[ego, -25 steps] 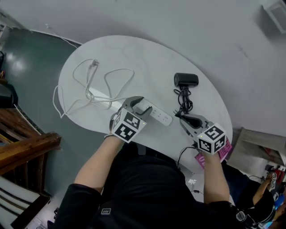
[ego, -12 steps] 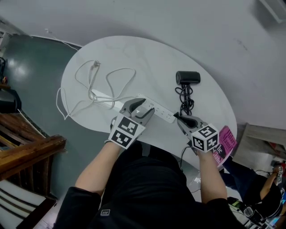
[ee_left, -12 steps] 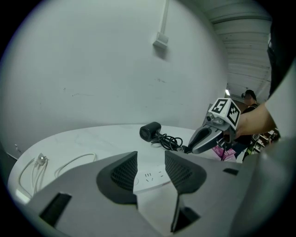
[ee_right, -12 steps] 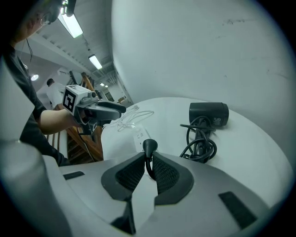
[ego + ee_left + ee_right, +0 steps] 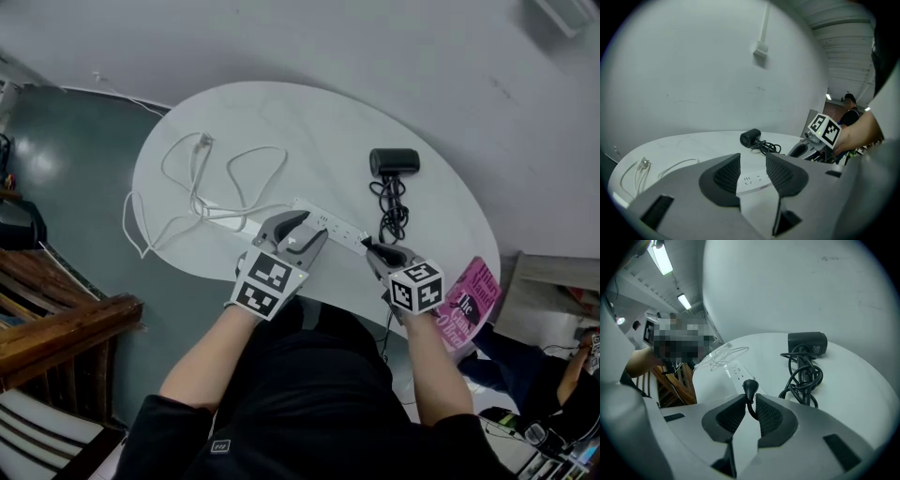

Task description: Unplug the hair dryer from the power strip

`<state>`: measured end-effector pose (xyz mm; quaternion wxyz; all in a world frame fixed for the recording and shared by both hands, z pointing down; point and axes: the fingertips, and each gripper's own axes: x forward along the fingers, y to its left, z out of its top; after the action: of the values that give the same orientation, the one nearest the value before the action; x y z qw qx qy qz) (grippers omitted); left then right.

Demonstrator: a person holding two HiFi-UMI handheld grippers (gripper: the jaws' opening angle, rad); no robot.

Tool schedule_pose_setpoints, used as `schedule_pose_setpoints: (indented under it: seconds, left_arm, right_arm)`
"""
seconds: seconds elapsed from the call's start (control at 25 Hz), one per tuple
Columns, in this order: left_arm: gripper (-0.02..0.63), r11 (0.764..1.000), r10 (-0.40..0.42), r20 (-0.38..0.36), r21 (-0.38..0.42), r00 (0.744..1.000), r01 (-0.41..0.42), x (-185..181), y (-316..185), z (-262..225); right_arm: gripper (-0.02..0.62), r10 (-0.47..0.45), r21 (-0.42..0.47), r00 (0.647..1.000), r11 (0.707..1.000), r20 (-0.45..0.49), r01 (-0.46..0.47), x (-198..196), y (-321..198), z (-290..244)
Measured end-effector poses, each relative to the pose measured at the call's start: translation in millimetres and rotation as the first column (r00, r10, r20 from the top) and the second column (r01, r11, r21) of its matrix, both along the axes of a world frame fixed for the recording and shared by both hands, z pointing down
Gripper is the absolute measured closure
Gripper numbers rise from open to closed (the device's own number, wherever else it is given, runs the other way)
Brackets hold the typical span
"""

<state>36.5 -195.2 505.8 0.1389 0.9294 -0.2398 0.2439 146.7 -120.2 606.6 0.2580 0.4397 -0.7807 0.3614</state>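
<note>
A white power strip [image 5: 333, 225] lies on the white oval table [image 5: 262, 122]. The black hair dryer [image 5: 394, 161] rests further back, its black cord [image 5: 392, 214] bunched between it and the strip. My right gripper [image 5: 370, 248] is at the strip's right end, shut on the neck of the dryer's black plug [image 5: 750, 385]. The plug stands free above the jaws, clear of the strip [image 5: 735, 373]. My left gripper [image 5: 307, 230] hovers over the strip's near side. Its jaws have just been closing, and the strip [image 5: 752, 179] shows in the gap between them with no pad pressing on it.
The strip's white cable [image 5: 202, 178] loops over the table's left half. A pink book [image 5: 469, 300] lies at the table's right edge by my right hand. Wooden furniture [image 5: 66, 328] stands on the floor at the left. A wall rises behind the table.
My left gripper has drawn back and up from the strip, showing more of it. The right gripper has come left and down towards the strip's end with the plug.
</note>
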Motion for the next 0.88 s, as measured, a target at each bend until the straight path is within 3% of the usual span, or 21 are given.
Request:
schedule_pose_setpoints:
  seconds: [0.52,0.88]
  left_arm:
    - [0.443,0.998,0.065,-0.048,0.012,0.997,-0.065,-28.6,19.0,-13.5]
    - [0.457,0.998,0.056,-0.103,0.025,0.993,-0.054,-33.3,13.2,-33.3]
  right_arm:
    - [0.505,0.185,-0.010,0.982,0.983,-0.034,-0.186,5.2,17.2,2.2]
    - [0.505,0.311,0.097,0.951,0.946,0.003,-0.309,23.6,25.2,-40.8]
